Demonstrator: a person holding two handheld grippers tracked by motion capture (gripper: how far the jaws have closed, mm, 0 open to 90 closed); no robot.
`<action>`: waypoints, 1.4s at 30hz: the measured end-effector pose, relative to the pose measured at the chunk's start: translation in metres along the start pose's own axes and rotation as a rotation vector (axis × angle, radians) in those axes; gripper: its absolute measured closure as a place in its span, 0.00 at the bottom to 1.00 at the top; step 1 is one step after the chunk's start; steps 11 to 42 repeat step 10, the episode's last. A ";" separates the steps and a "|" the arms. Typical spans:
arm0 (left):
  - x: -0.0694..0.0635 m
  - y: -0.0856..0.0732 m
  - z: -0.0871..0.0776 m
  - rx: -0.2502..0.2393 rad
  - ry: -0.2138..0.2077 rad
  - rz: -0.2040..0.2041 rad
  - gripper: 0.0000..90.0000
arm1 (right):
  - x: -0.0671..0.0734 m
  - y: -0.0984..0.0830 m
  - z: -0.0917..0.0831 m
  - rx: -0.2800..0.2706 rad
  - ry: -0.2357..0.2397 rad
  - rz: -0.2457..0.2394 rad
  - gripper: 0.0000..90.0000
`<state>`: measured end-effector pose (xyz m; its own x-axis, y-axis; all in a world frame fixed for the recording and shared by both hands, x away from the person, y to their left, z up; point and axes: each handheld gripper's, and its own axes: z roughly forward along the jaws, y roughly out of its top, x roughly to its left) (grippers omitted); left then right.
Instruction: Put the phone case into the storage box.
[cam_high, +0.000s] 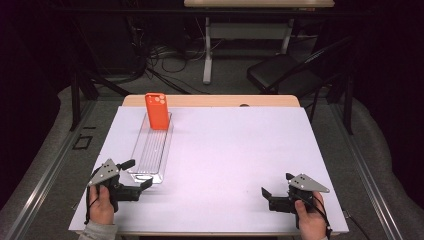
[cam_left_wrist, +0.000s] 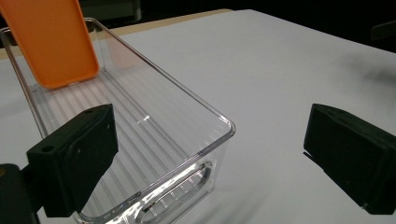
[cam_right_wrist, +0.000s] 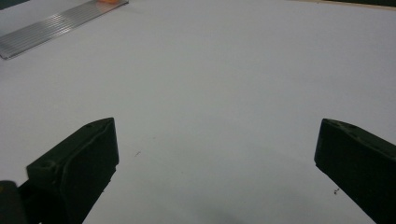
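A long clear plastic tray (cam_high: 150, 150) lies on the white table at the left, its ribbed floor bare near me. An orange phone case (cam_high: 157, 111) stands tilted against the tray's far end, also seen as an orange slab (cam_left_wrist: 51, 39) in the left gripper view. My left gripper (cam_high: 139, 173) is open at the tray's near end, its jaws straddling the near right corner of the tray (cam_left_wrist: 205, 140). My right gripper (cam_high: 276, 184) is open over bare table at the front right, with nothing between its jaws (cam_right_wrist: 215, 154).
The white table top (cam_high: 235, 150) spreads wide between the two grippers. A black chair (cam_high: 285, 75) and a desk frame stand beyond the far edge, with cables on the floor.
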<state>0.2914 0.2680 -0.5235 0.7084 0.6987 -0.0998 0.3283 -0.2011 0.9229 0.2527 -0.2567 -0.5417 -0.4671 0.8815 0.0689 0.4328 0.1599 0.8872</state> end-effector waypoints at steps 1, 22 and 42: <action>0.000 0.000 0.000 0.002 -0.001 -0.002 0.03 | 0.000 0.000 0.000 -0.001 0.002 0.002 0.00; 0.002 0.001 -0.001 -0.007 0.002 -0.012 0.03 | 0.000 0.000 0.001 -0.005 0.013 -0.009 0.00; 0.002 0.001 -0.001 -0.007 0.002 -0.012 0.03 | 0.000 0.000 0.001 -0.005 0.013 -0.009 0.00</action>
